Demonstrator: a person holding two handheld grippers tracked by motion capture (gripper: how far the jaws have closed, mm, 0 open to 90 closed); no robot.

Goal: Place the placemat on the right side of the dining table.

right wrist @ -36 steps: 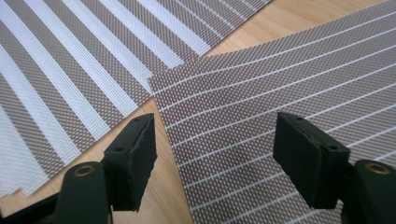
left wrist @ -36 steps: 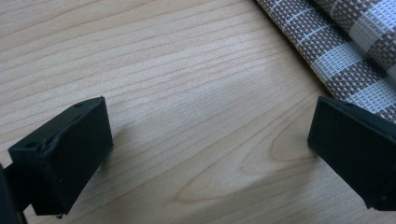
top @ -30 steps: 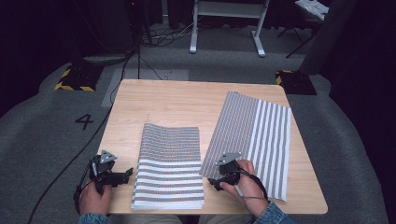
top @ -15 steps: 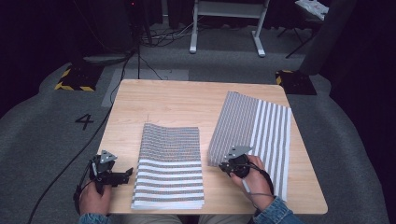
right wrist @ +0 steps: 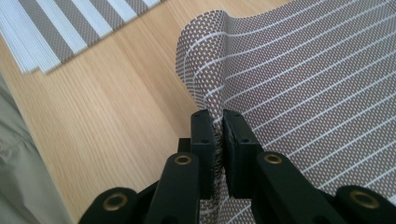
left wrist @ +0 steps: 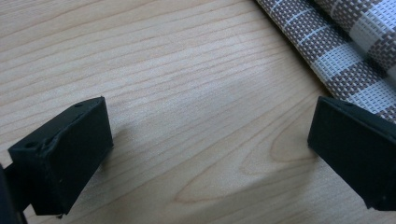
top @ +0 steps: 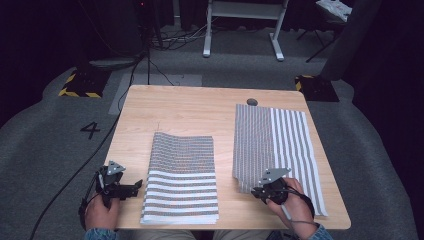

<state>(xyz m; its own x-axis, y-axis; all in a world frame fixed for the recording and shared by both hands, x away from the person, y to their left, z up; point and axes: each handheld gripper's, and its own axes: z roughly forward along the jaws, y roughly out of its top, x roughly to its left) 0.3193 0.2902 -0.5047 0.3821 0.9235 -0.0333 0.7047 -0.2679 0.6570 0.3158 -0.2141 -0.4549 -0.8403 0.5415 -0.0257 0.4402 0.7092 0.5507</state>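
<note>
While the left gripper waited spread, the right gripper pinched the striped mat edge — a stack already folded, this mat's fold barely begun.

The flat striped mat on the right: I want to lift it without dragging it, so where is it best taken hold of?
At its near left corner, coming in from the near edge. The flat striped mat lies flush on the table, so only an edge gives purchase. There the right gripper pinches it already, and the thin weave curls up off the wood.
</note>
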